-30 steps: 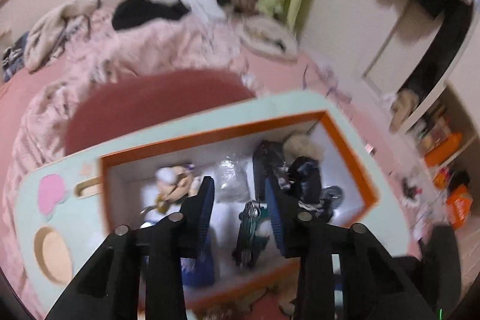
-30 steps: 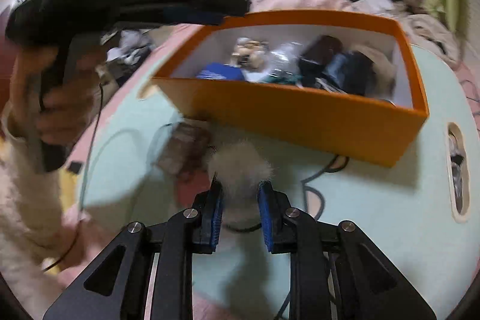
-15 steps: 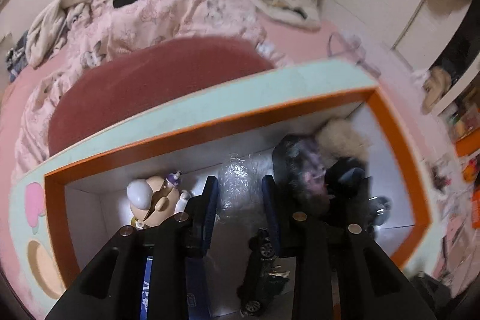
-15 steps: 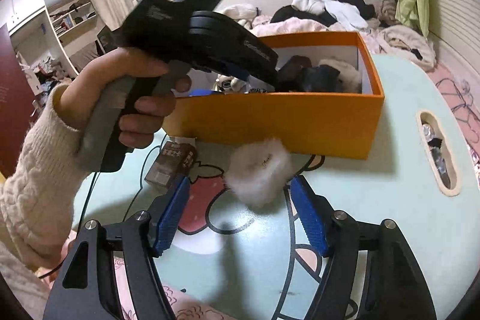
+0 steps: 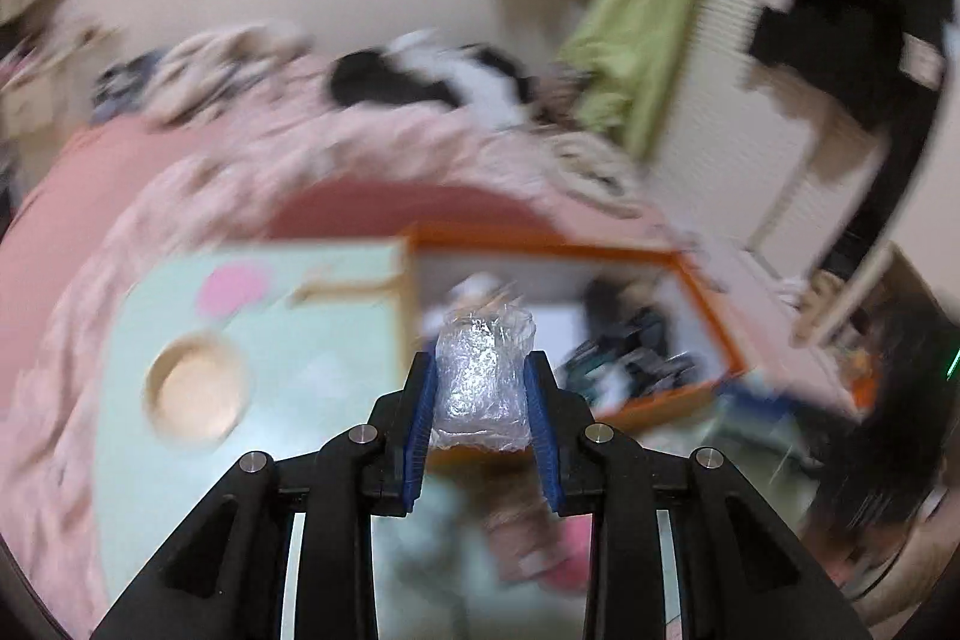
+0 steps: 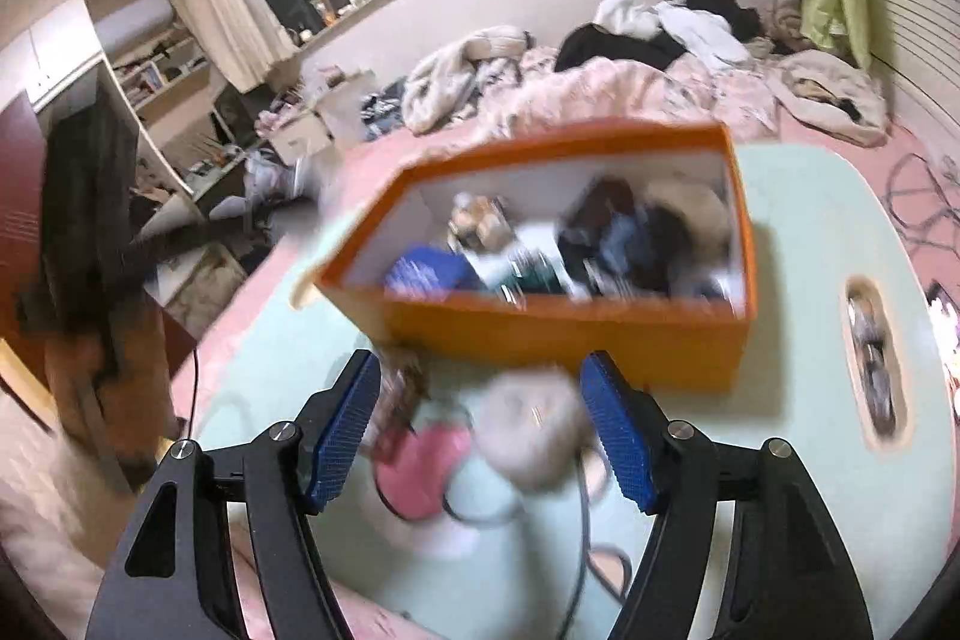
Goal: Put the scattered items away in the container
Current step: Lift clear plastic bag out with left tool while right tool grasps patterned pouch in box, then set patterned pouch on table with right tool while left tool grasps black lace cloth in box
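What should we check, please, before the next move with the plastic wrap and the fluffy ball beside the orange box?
1. Left gripper shut on the crinkled plastic wrap: ok, both pads press its sides.
2. Right gripper free to grasp: ok, jaws stand wide, nothing pressed.
3. Fluffy ball lined up between the right jaws: ok, it lies on the mint table, untouched.
4. Orange box has room: cannot tell, contents blurred.
5. Cable clear of the ball: not ok, it runs right by it.
6. Sharp view for the left hand: not ok, heavy blur.
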Action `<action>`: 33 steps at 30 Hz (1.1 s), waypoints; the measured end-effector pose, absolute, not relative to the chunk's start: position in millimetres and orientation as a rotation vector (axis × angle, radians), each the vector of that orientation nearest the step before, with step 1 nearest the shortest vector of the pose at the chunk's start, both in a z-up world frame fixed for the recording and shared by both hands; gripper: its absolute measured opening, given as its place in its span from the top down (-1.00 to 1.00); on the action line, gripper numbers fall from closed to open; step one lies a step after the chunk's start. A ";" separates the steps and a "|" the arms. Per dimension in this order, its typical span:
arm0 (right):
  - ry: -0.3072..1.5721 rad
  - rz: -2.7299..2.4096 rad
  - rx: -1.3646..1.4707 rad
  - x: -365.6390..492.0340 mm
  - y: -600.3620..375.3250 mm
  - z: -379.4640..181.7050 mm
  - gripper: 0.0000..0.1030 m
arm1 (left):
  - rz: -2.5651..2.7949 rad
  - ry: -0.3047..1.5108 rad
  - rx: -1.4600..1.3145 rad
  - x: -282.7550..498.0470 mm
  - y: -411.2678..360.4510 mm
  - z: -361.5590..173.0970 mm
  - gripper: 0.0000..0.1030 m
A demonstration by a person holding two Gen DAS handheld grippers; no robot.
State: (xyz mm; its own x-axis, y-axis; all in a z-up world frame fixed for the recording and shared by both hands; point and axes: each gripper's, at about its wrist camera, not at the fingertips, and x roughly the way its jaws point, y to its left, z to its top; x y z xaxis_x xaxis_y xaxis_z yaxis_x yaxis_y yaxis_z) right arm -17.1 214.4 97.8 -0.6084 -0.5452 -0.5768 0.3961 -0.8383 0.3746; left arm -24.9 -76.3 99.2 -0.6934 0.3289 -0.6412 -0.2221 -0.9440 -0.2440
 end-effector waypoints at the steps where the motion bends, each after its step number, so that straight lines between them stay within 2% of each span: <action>1: -0.271 -2.439 0.955 -25.3 213.7 104.4 -0.36 | 2.654 -0.255 -1.070 -21.8 -86.8 89.1 0.45; 3: -0.235 -2.523 0.999 -50.4 210.8 116.7 -0.35 | 2.647 -0.340 -1.133 -17.2 -99.3 68.4 0.45; 5: -0.244 -2.548 1.042 -74.7 206.8 123.4 -0.23 | 2.634 -0.353 -1.180 -14.1 -97.0 52.3 0.45; 6: -0.236 -2.548 1.066 -83.5 202.7 124.8 -0.08 | 2.635 -0.339 -1.191 -13.3 -93.0 46.0 0.45; 9: -0.094 -2.581 1.198 -112.8 181.4 117.5 0.18 | 2.600 -0.310 -1.209 -17.0 -78.1 33.2 0.45; 12: 0.004 -2.604 1.424 -134.3 171.4 89.4 0.24 | 2.567 -0.260 -1.189 -16.8 -59.2 28.6 0.45; 15: 0.061 -2.574 1.520 -143.2 165.2 66.6 0.27 | 2.577 -0.176 -1.182 -9.7 -40.3 23.9 0.44; 17: 0.107 -2.555 1.535 -143.3 159.8 57.6 0.42 | 2.577 -0.158 -1.164 -8.4 -36.1 23.2 0.41; 19: 0.110 -2.566 1.509 -140.5 159.7 59.1 0.43 | 2.557 -0.170 -1.152 -7.8 -35.8 23.9 0.20; 21: 0.038 -2.567 1.444 -138.8 164.7 67.7 0.43 | 2.582 -0.204 -1.127 -3.9 -41.7 28.0 -0.33; 22: 0.005 -2.580 1.375 -135.1 166.2 76.4 0.43 | 2.593 -0.227 -1.107 -1.8 -44.0 30.0 -0.41; 25: -0.065 -2.636 1.109 -108.7 175.7 110.4 0.43 | 2.593 -0.296 -1.057 4.2 -53.8 34.8 -0.45; 28: -0.189 -2.531 0.960 -75.8 189.7 132.7 0.43 | 2.611 -0.300 -1.053 6.8 -59.7 36.9 -0.45; 31: -0.226 -2.332 0.937 -39.7 195.7 139.4 0.43 | 2.655 -0.301 -1.051 6.5 -67.6 40.9 -0.53; 33: -0.204 -2.239 0.972 -19.9 195.5 134.0 0.43 | 2.701 -0.334 -1.079 -0.8 -78.3 44.9 -0.65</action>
State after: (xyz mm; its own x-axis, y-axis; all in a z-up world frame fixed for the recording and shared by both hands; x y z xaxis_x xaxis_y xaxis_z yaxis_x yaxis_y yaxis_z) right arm -19.9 195.5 134.0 -0.4911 -0.6418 -0.5890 0.5247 -0.7576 0.3882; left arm -0.8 -78.3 44.9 -0.7086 0.2786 -0.6482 -0.1123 -0.9516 -0.2863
